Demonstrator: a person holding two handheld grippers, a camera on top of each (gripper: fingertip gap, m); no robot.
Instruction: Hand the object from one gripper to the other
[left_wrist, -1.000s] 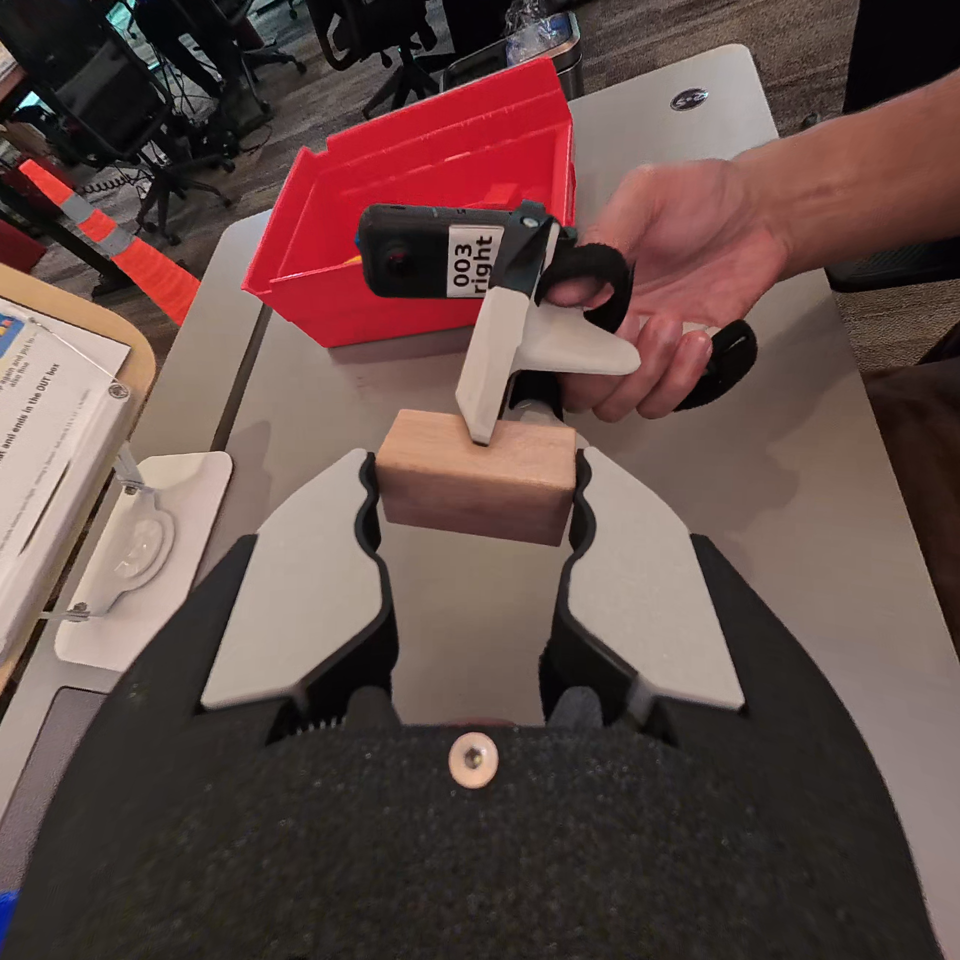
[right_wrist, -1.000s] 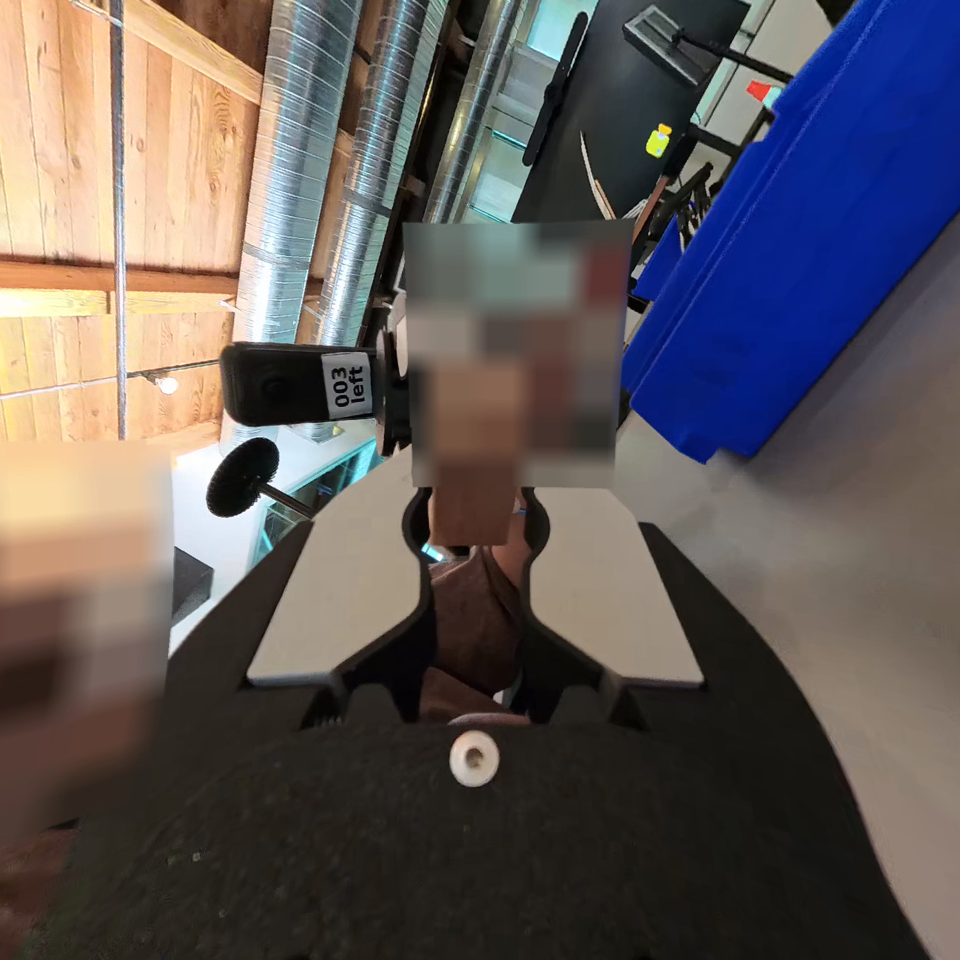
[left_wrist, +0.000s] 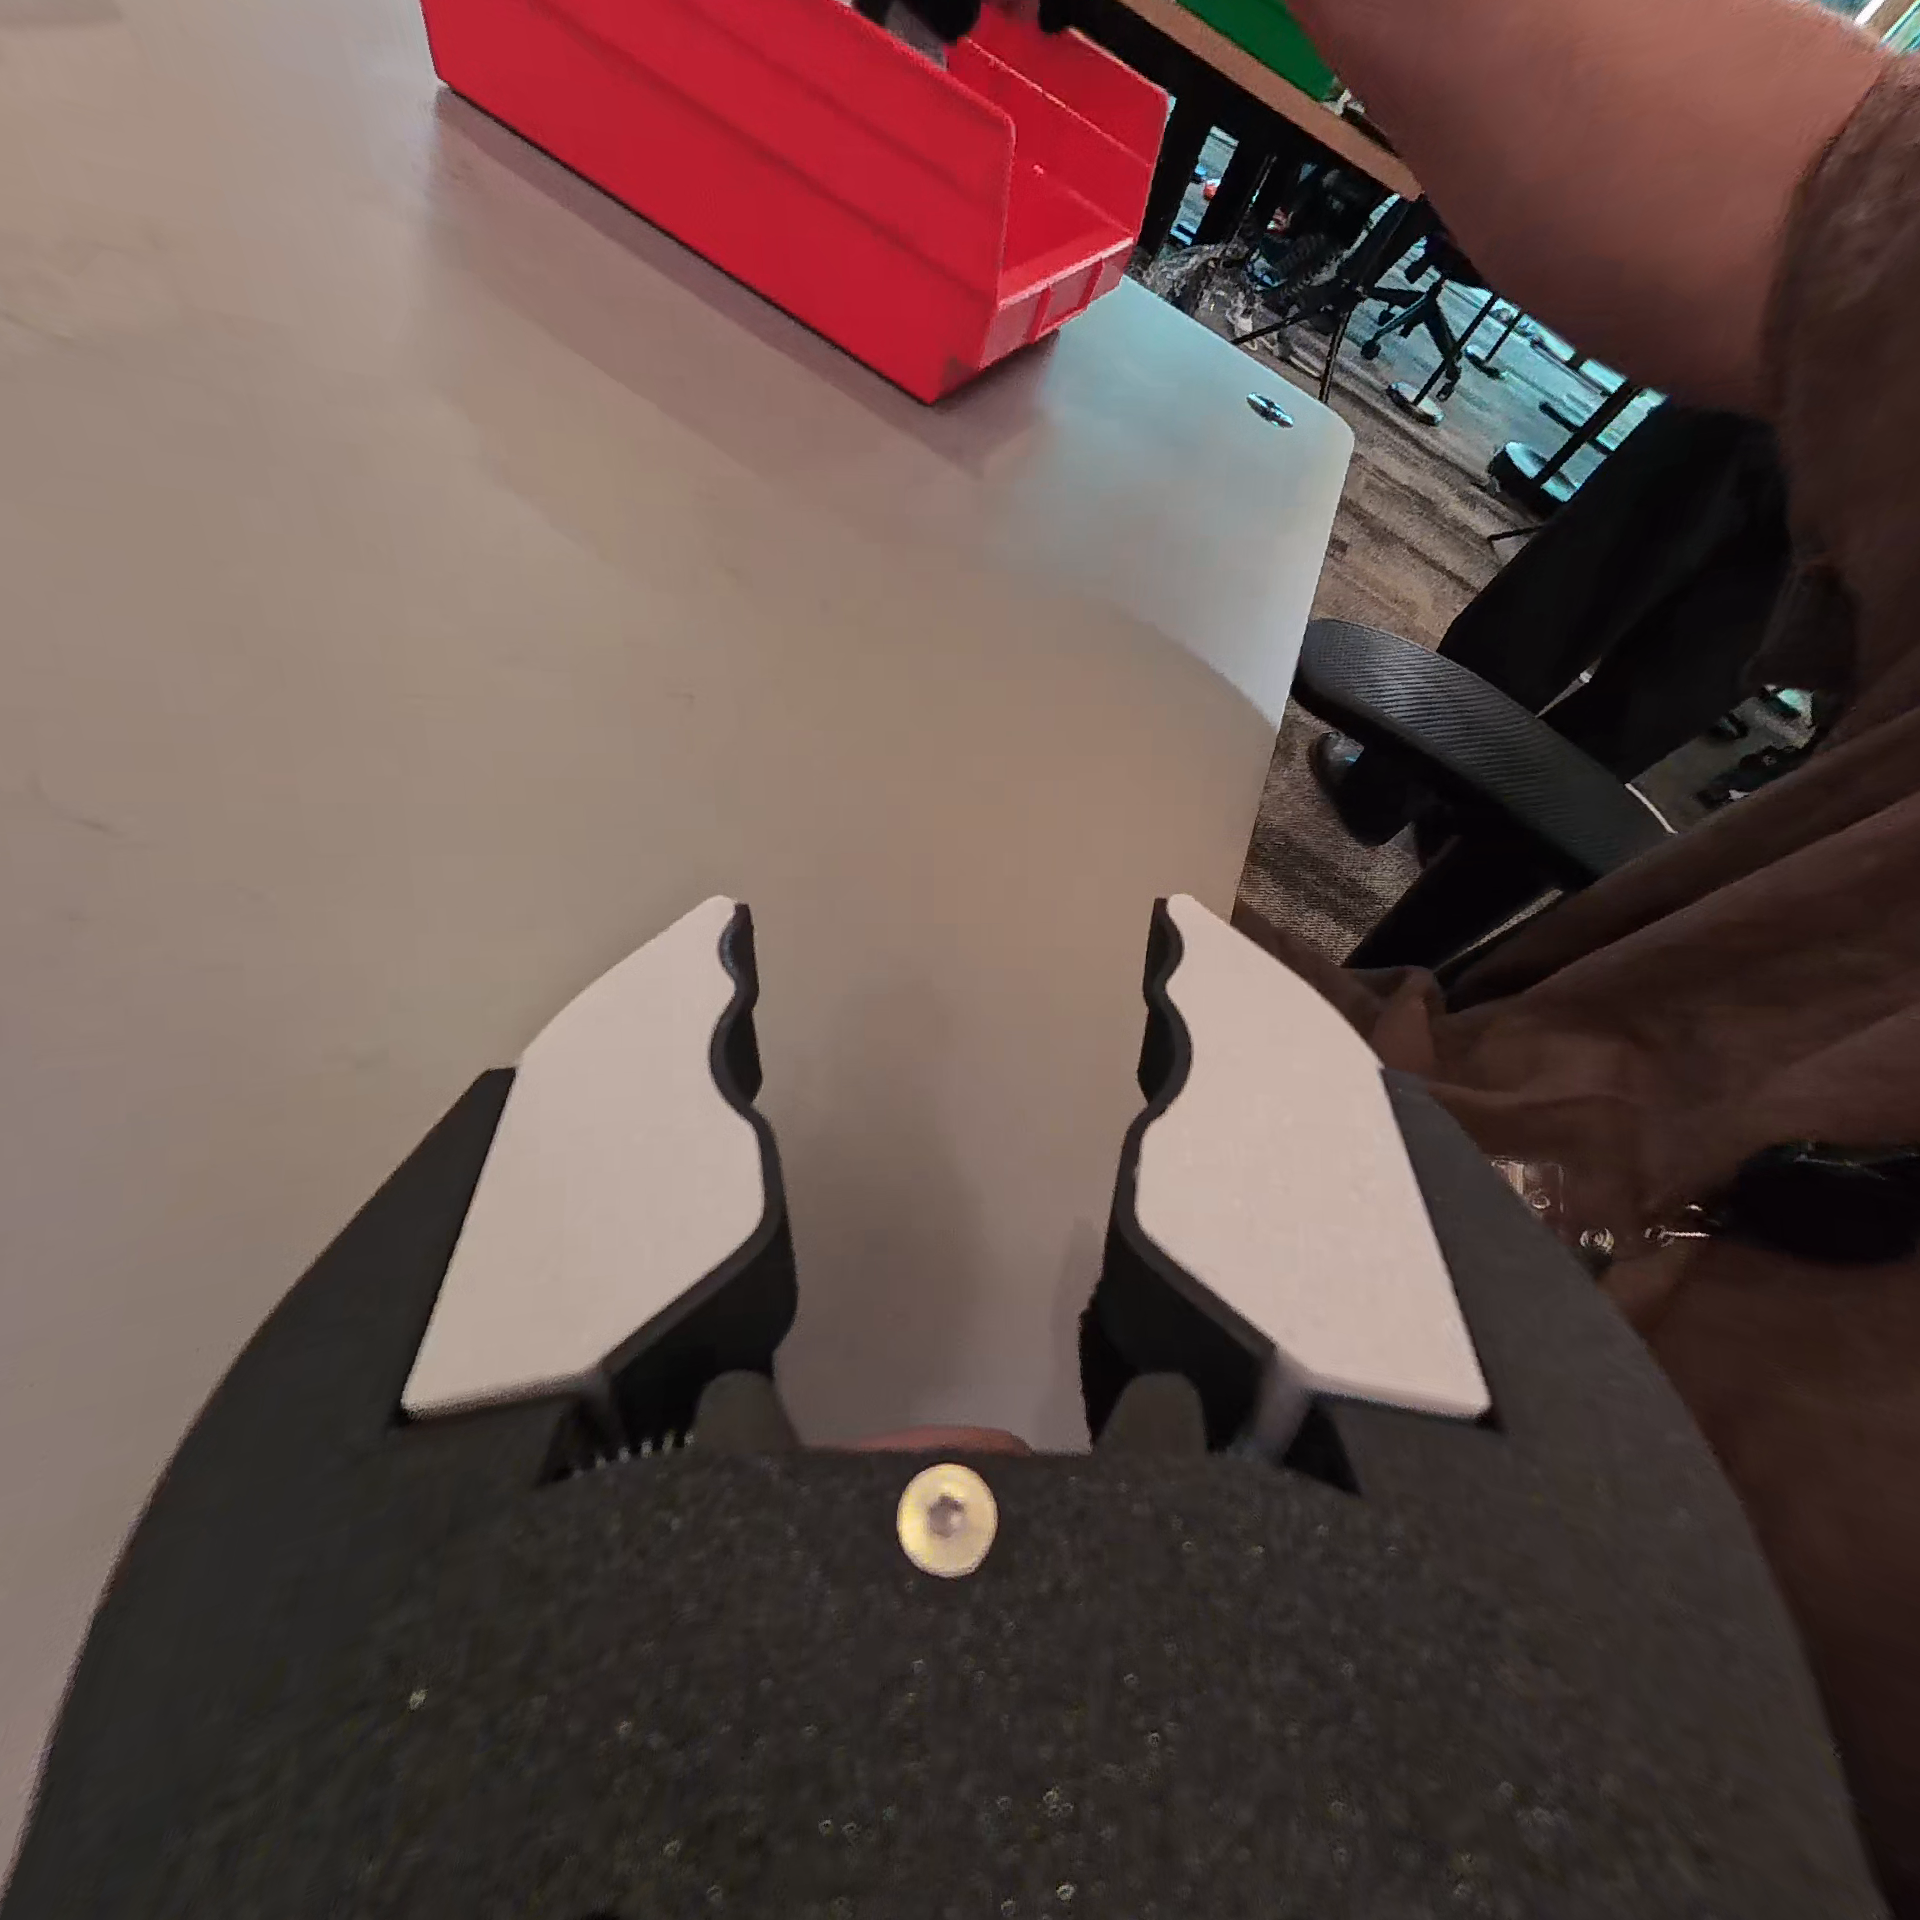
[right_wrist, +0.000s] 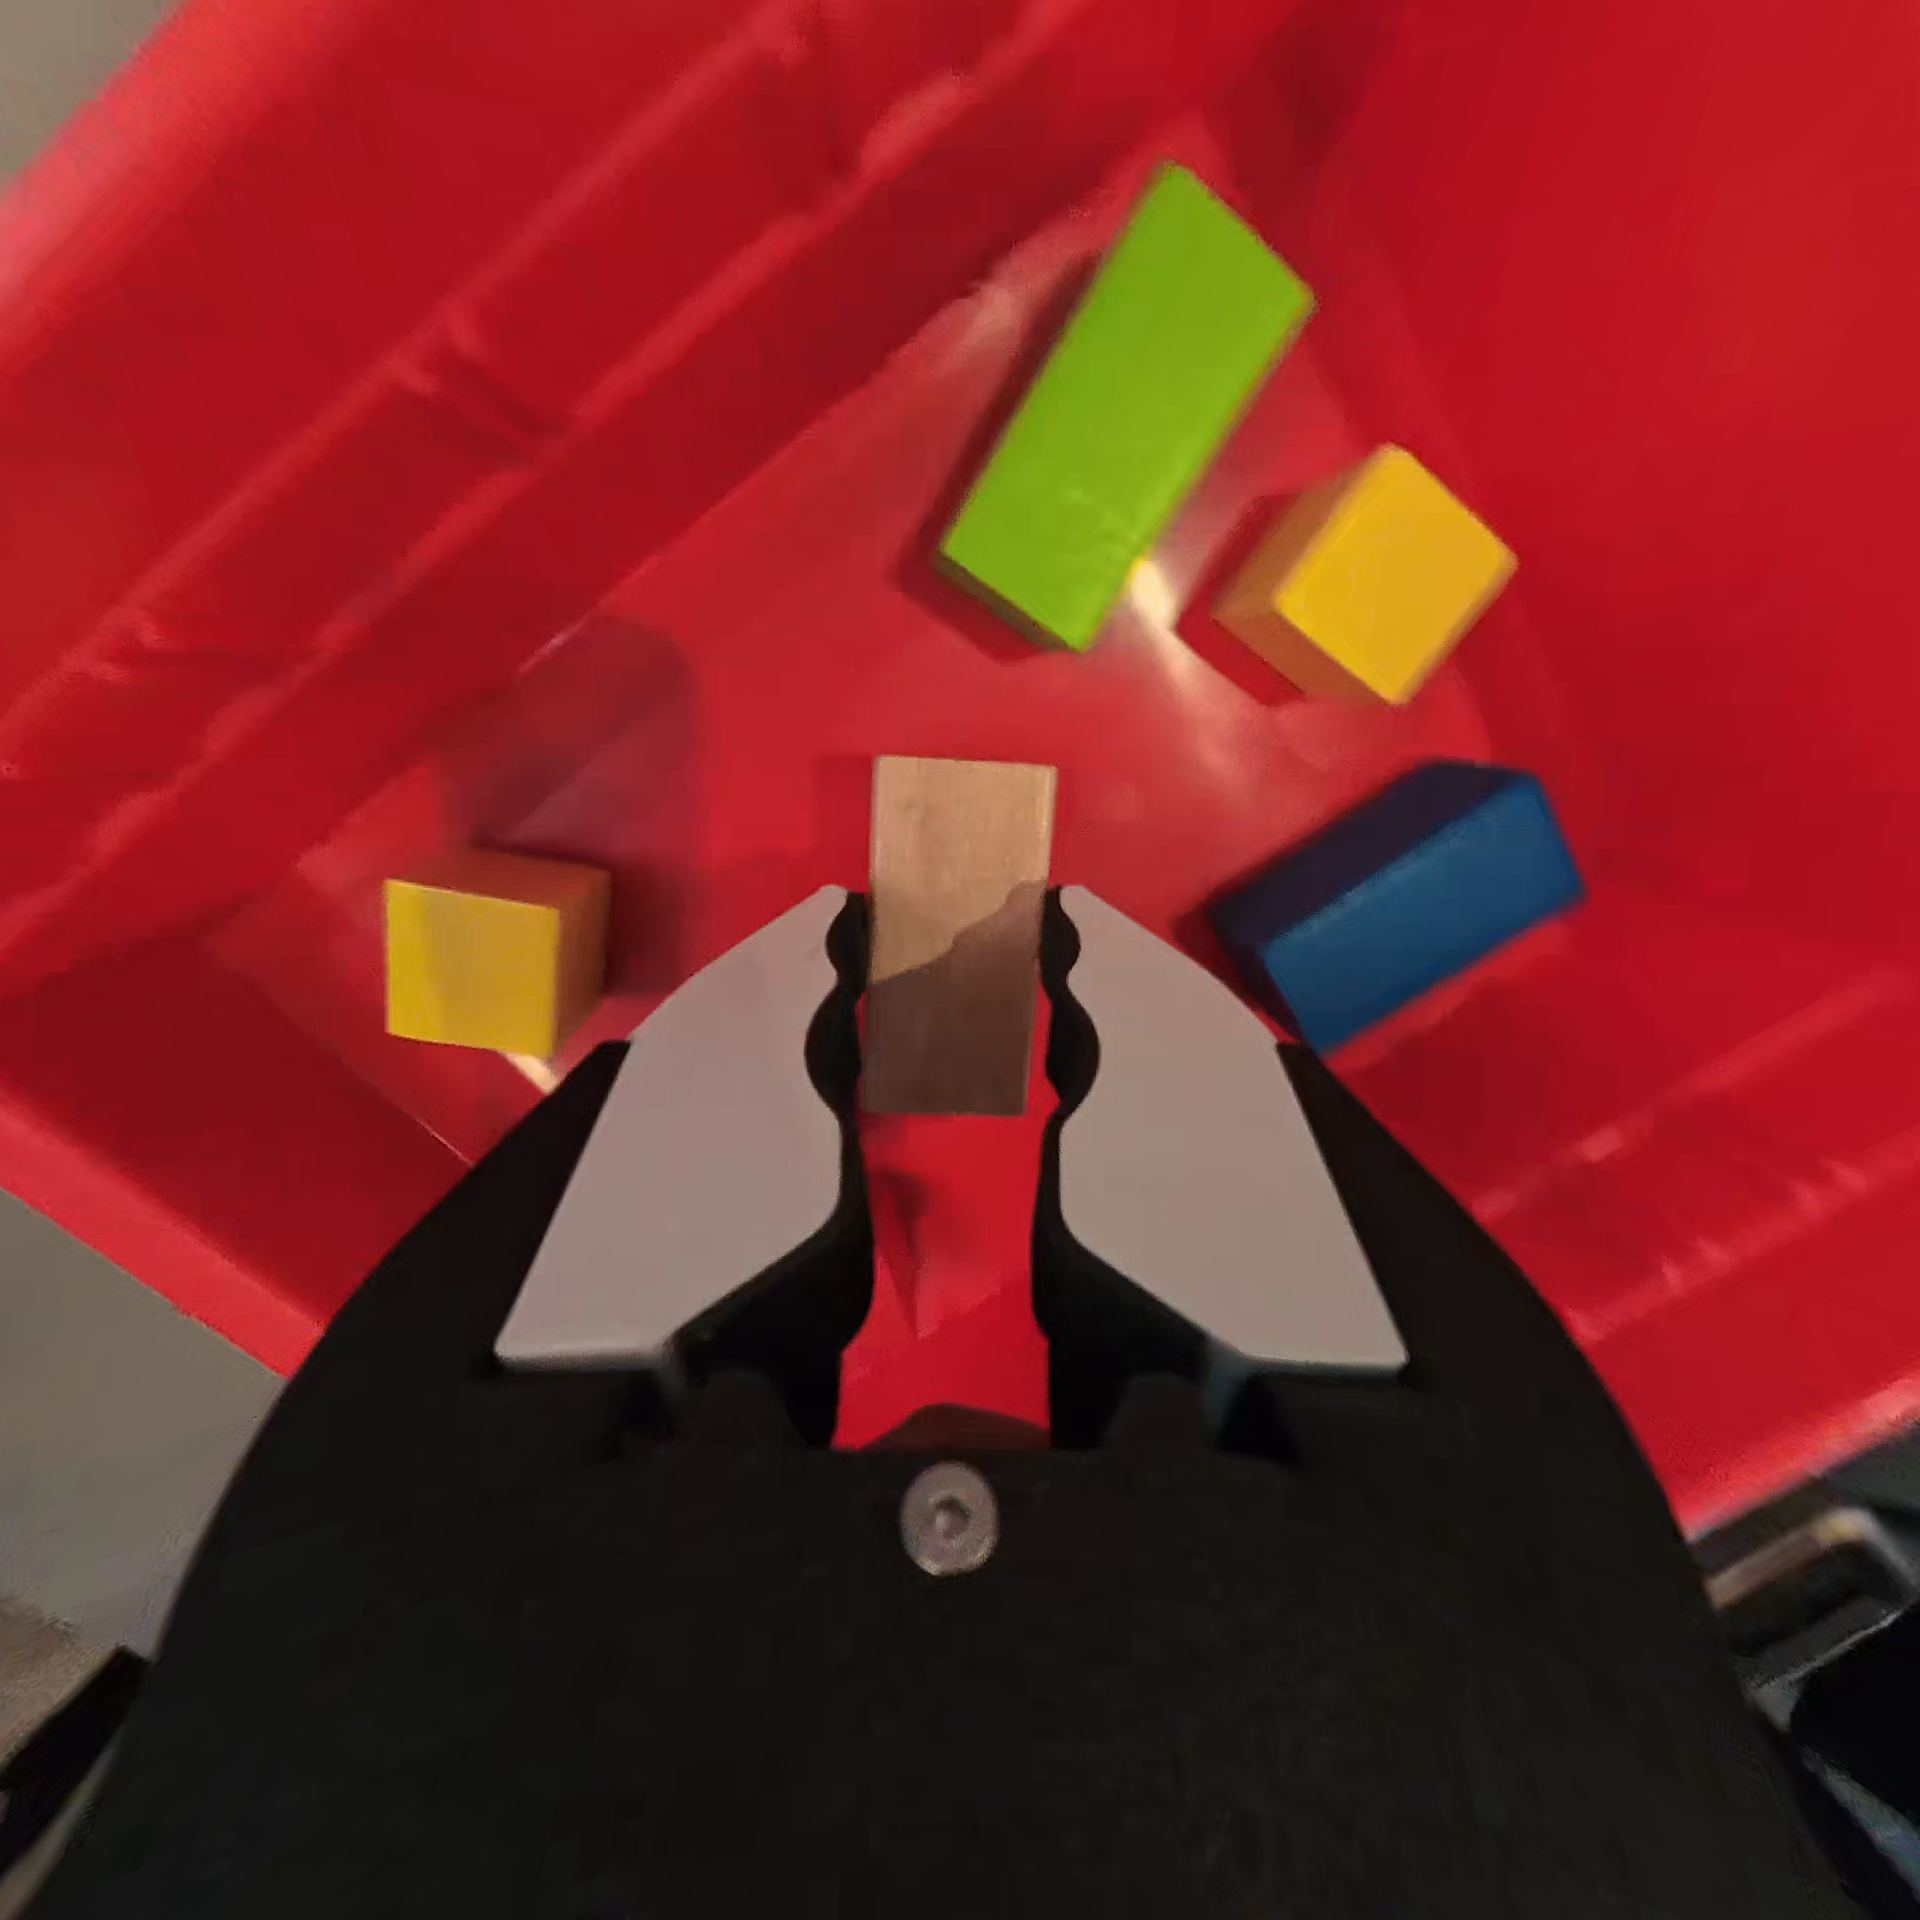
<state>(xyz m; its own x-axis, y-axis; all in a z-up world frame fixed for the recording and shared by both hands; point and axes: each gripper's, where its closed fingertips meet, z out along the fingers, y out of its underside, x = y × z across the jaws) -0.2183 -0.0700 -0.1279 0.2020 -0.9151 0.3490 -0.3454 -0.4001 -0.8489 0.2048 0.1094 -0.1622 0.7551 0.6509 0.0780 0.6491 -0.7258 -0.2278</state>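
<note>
**Right gripper carries the wooden block over the red bin, left gripper empty**

Right gripper (right_wrist: 954, 902) has its two fingers closed against the long sides of a plain wooden block (right_wrist: 961, 899), which stands lengthwise between the wavy black pads with its far end poking out past the fingertips. It hangs above the inside of a red bin (right_wrist: 1662, 312). On the bin floor lie a green block (right_wrist: 1127, 405), a yellow cube (right_wrist: 1366, 571) just beside it, a blue block (right_wrist: 1397, 904) to the right of the gripper and a second yellow cube (right_wrist: 488, 961) to its left. Whether the wooden block is touching the floor or is held clear of it cannot be told from this angle; the picture is a little smeared.

Left gripper (left_wrist: 948, 920) is spread wide with nothing between its fingers, pointing across a grey table (left_wrist: 312, 623) toward the far corner. The red bin shows near the top of that view, and a person's arm (left_wrist: 1621, 197) reaches toward it.

Judging by this, the hand-over itself looks finished: the block sits in one gripper only. The step in hand appears to be depositing it in the bin. The next move would call for lowering into the free patch of floor between the left yellow cube and the blue block, then parting the fingers and lifting straight out without nudging the neighbours.
</note>
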